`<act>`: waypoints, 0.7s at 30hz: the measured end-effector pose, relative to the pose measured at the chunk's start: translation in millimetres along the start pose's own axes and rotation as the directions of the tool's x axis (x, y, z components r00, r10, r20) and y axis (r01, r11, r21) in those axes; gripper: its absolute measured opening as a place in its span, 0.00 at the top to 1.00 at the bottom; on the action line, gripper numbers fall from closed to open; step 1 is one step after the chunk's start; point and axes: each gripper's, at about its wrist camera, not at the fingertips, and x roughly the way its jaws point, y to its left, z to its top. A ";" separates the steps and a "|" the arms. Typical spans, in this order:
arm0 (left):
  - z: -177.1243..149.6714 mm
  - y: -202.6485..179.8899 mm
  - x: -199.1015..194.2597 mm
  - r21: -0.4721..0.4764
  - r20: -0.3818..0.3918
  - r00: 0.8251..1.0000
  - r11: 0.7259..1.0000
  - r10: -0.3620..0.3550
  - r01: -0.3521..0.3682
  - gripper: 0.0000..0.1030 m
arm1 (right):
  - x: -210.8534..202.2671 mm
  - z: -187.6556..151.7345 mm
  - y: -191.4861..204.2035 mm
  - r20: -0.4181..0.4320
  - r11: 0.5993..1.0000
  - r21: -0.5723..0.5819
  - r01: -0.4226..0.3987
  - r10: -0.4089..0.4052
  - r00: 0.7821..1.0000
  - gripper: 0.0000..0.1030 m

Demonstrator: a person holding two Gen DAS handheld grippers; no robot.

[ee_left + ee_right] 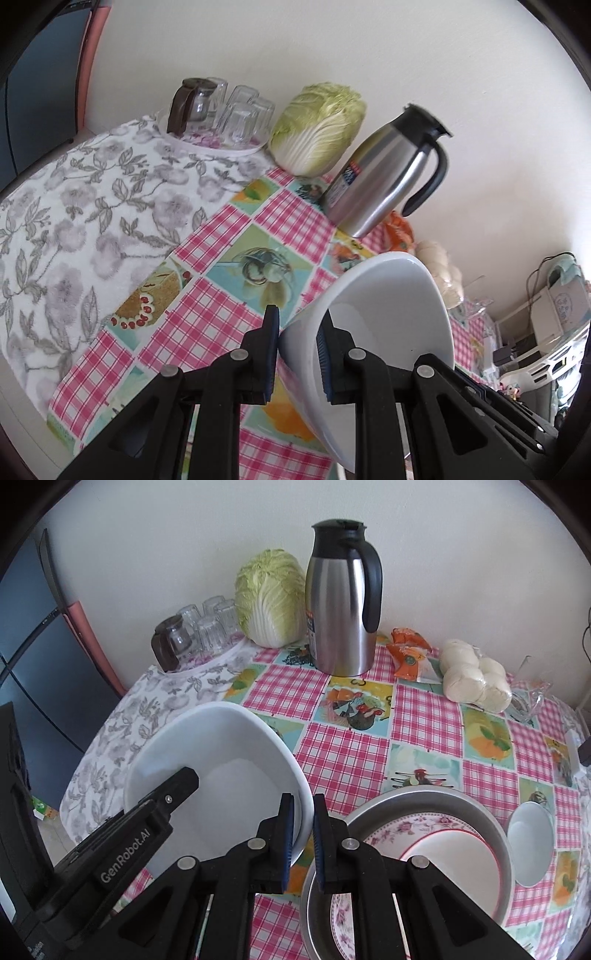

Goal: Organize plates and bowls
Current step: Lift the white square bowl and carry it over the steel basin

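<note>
1. Two tongs share one big white bowl point(221, 746). The bowl is up off the table point(351, 738) and it tips a bit.
2. The right tongs point(302, 798) are pinched nearly shut on the bowl's edge. One pad is inside the bowl and one is outside.
3. The left tongs point(300, 314) are narrow too. They grip the other side of the bowl the same way, with the wall between the pads.
4. I think the step is to carry the bowl to its place. To do it well, both tongs should move together at the same speed. If one goes faster, the bowl could twist or slip out.
5. The edge is smooth and thin, so the pinch should stay firm until the bowl sits down.
6. Just right of the right tongs is a metal pan point(424, 794) with a flowery plate point(424, 823) in it. A small bowl point(530, 842) is further right. The big bowl should not bump the pan.
7. Beyond the tongs, by the wall, stand a jug point(340, 602) and a cabbage point(269, 598). They are well apart from the bowl.
8. Both tongs point slanting down at the table. They come at the bowl from the near side, one at each end.
9. I cannot see the hands that hold them.
</note>
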 end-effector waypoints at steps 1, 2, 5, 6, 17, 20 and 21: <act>-1.0 -2.2 -4.1 0.005 0.004 1.000 1.000 -0.005 0.005 0.81 | -4.9 -1.2 -0.7 0.007 1.000 0.001 -0.004 0.004 1.000 0.90; -1.8 -4.7 -8.0 0.011 0.008 1.000 1.000 -0.011 0.011 0.81 | -9.6 -2.5 -1.6 0.014 1.000 0.002 -0.007 0.007 1.000 0.90; -5.1 -13.1 -15.6 0.044 0.010 1.000 0.999 -0.015 0.015 0.81 | -23.6 -7.8 -6.4 0.036 1.000 0.022 -0.010 0.009 0.999 0.90; -6.4 -15.2 -18.1 0.052 0.011 1.000 0.999 -0.015 0.014 0.81 | -28.1 -9.8 -9.0 0.044 0.999 0.033 -0.016 0.015 0.999 0.90; -25.5 -42.4 -47.2 0.159 0.029 0.999 0.987 -0.027 0.022 0.81 | -55.3 -38.2 -33.3 0.100 0.993 0.113 -0.037 0.025 0.995 0.90; -29.5 -47.7 -50.4 0.179 0.032 0.999 0.984 -0.024 0.018 0.81 | -57.4 -46.4 -38.3 0.105 0.991 0.124 -0.043 0.030 0.994 0.90; -31.0 -50.1 -50.3 0.187 0.029 0.999 0.982 -0.025 0.019 0.81 | -58.4 -48.2 -40.6 0.110 0.991 0.128 -0.047 0.033 0.993 0.90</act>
